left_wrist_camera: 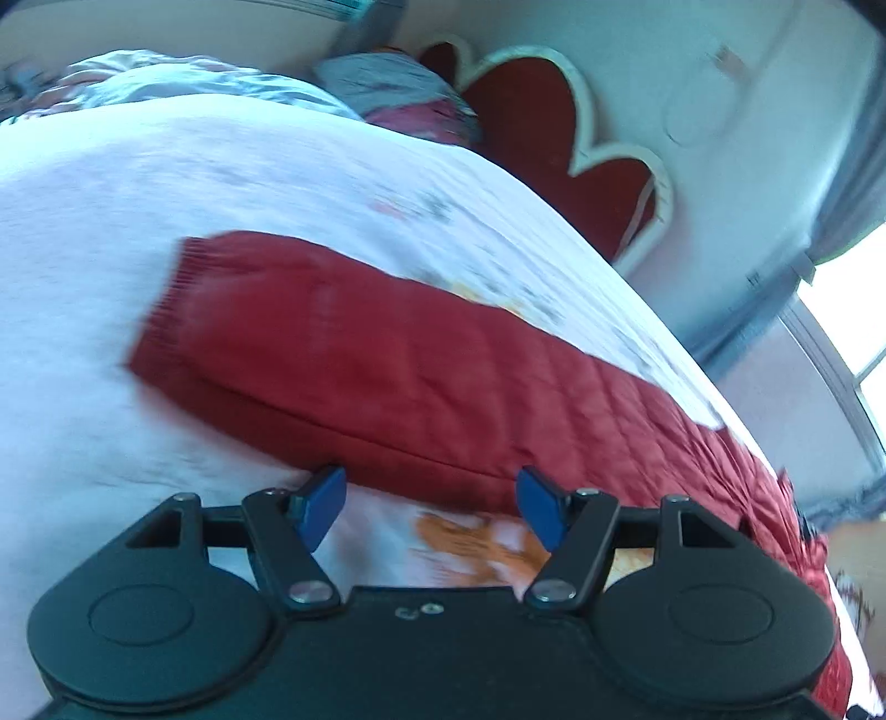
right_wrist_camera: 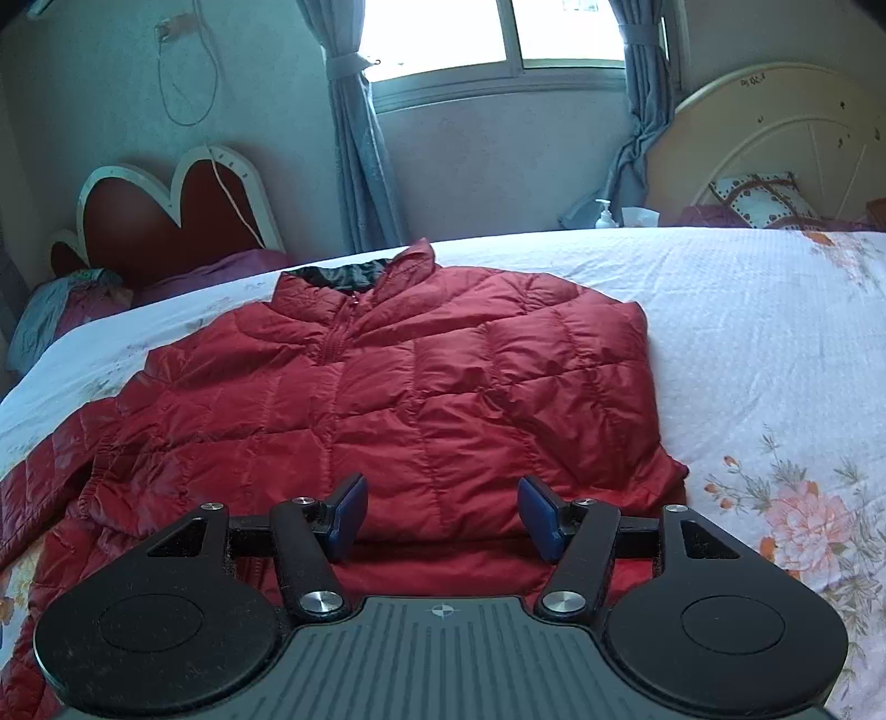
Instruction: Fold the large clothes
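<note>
Red puffer jacket (right_wrist_camera: pixel 421 387) lies face up on the bed's white floral bedspread (right_wrist_camera: pixel 775 343), zipped, collar toward the window (right_wrist_camera: pixel 498 33). One sleeve is already folded across the chest; the other sleeve (left_wrist_camera: pixel 343 354) stretches out flat over the bedspread, ribbed cuff at its far end.

Left gripper (left_wrist_camera: pixel 429 507): fingers spread, nothing between the blue pads, hanging just at that sleeve's near edge (view is motion-blurred, contact can't be judged).

Right gripper (right_wrist_camera: pixel 443 515): fingers spread too, empty, over the jacket's hem.

Heart-shaped headboard (right_wrist_camera: pixel 177 205) sits at the bed's far left.
</note>
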`<state>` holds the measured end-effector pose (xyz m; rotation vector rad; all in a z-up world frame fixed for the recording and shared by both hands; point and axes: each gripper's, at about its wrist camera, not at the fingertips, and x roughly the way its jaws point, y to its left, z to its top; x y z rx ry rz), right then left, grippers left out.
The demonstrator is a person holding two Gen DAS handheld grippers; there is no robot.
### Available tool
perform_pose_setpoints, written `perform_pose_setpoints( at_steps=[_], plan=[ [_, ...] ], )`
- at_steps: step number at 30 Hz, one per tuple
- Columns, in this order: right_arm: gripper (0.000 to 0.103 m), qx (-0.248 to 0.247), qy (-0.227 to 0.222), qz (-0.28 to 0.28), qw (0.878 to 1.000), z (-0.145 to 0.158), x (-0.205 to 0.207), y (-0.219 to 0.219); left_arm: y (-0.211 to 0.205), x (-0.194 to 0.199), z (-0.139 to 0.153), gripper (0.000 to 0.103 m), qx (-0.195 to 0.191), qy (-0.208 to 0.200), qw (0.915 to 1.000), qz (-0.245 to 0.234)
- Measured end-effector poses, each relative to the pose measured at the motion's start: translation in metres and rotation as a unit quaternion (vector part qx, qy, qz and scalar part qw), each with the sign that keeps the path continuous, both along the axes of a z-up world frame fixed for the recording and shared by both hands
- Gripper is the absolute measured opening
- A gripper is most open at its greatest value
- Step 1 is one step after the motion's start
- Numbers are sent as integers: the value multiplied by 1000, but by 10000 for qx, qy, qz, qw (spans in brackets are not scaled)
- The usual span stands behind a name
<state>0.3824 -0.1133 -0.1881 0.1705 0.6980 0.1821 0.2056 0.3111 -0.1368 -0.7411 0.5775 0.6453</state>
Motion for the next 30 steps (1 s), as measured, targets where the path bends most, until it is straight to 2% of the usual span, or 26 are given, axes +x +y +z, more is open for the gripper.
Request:
perform_pose_setpoints(
  at_steps=[2,4,5,7,10,12,14,16,18,21,24,28,30],
  plan=[
    [61,-51,-54,60,10000,2,0,5,2,-5,1,66,-110,-80,9999,57],
    [60,-100,-132,106,9998,3,0,8,-1,-7,6,65,-140,-186,9997,-78],
    [45,-124,-182,116,9997,4,0,9,-6,-6,7,64,-124,-246,9994,-206],
    [19,-176,-173,162,9996,4,4,10,-28,12,13,55,28,-333,9973,-661],
    [19,-311,-226,62,9992,4,14,4,-69,61,24,54,275,-461,9847,-1658],
    [19,-418,-244,-87,9988,3,26,-5,-100,102,27,45,250,-510,9680,-2443],
    [19,-418,-233,-311,9984,2,38,-19,-134,139,28,38,519,-456,9475,-3123],
    [19,-440,-235,-497,9975,1,48,-33,-164,169,21,37,890,-335,9293,-3568],
    [19,-463,-186,-589,9970,-4,61,-45,-179,193,7,37,1065,-116,9184,-3810],
    [19,-494,2,-680,9965,-20,90,-59,-190,219,-13,37,1209,162,9102,-3958],
    [19,-485,186,-794,9955,-38,116,-69,-190,236,-18,37,1357,209,9061,-4001],
    [19,-467,234,-1036,9932,-49,123,-83,-195,260,-20,37,1492,272,8999,-4089],
    [19,-391,256,-1025,9936,-45,122,-88,-195,265,-18,37,1534,359,8976,-4116]
  ],
)
